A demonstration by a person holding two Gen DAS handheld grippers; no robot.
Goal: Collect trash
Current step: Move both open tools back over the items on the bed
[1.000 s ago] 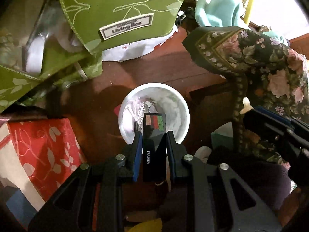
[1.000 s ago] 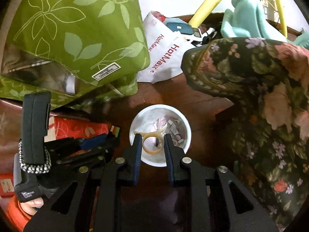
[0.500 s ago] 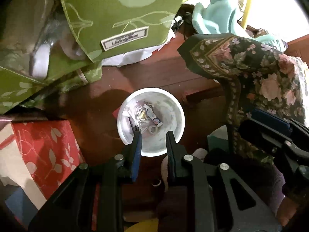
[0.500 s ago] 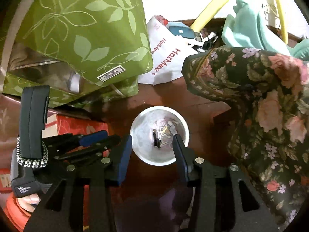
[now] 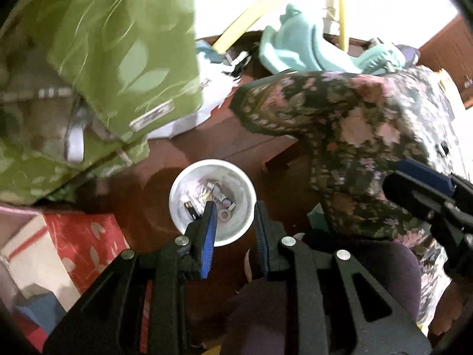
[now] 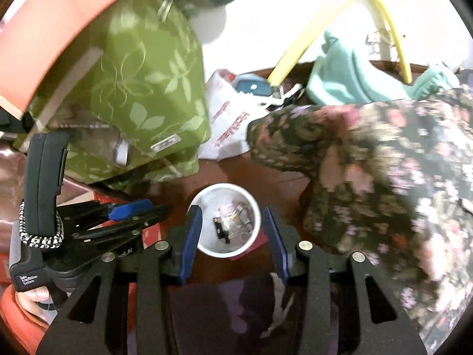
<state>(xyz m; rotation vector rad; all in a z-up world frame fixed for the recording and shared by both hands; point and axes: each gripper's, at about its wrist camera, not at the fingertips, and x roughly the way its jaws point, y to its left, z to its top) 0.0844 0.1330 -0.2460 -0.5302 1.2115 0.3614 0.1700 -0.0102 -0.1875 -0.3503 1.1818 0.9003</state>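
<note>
A white cup (image 5: 180,189) stands on the dark red wooden surface and holds several small bits of trash, among them a black piece (image 5: 190,208) and a small tape ring (image 5: 224,215). It also shows in the right wrist view (image 6: 204,204), with the trash (image 6: 233,222) inside. My left gripper (image 5: 235,205) is open and empty, above the cup's near rim. My right gripper (image 6: 232,210) is wide open and empty, its fingers on either side of the cup from above. The left gripper also shows in the right wrist view (image 6: 139,210).
A green leaf-print fabric box (image 5: 118,59) lies to the left, a red patterned box (image 5: 82,236) at lower left. Dark floral cloth (image 5: 354,136) crowds the right. A white plastic bag (image 6: 230,118), teal cloth (image 6: 348,74) and a yellow hose (image 6: 384,14) lie behind.
Both grippers let go of their items, a black card and a tan ring, which now lie in the cup. Both opened and pulled back up; the views are blurred by motion.
</note>
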